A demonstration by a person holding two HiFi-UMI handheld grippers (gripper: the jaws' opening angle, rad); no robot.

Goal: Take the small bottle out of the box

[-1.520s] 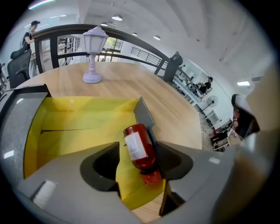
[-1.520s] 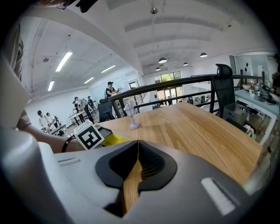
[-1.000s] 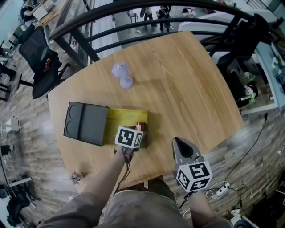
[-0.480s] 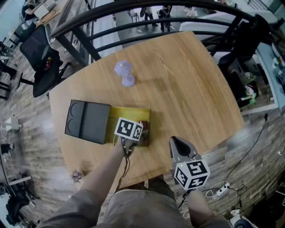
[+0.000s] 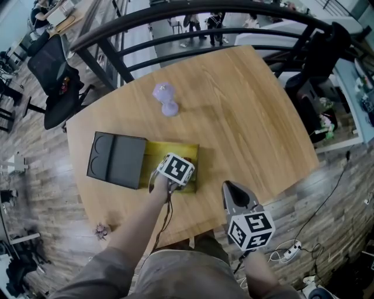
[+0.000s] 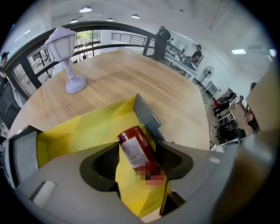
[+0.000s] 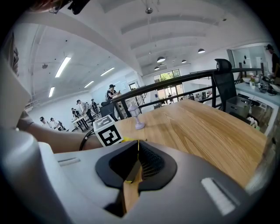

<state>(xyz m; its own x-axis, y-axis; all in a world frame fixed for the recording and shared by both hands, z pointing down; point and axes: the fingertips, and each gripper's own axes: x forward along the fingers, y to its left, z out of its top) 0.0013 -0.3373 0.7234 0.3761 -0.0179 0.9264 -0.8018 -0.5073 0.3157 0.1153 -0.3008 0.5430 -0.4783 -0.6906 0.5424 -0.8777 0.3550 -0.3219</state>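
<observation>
An open yellow box (image 5: 156, 153) lies on the wooden table (image 5: 245, 117), its dark grey lid (image 5: 117, 159) folded out to the left. In the left gripper view a small red bottle (image 6: 134, 146) with a white label lies tilted in the box's right end (image 6: 83, 129). My left gripper (image 6: 138, 151) reaches down around it with jaws wide. The bottle rests near the right jaw, and yellow shows between it and the left one. In the head view the marker cube (image 5: 176, 169) hides bottle and jaws. My right gripper (image 5: 230, 187) hovers shut near the table's front edge, holding nothing.
A small purple lamp figure (image 5: 165, 98) stands on the table behind the box. A black railing (image 5: 193, 14) curves round the far side. A black chair (image 5: 55, 73) is off the left corner. The table's near edge (image 5: 198, 230) runs just below the right gripper.
My left gripper has moved a little forward and right over the box's right end, its cube now tilted over the bottle. The right gripper has hardly moved.
</observation>
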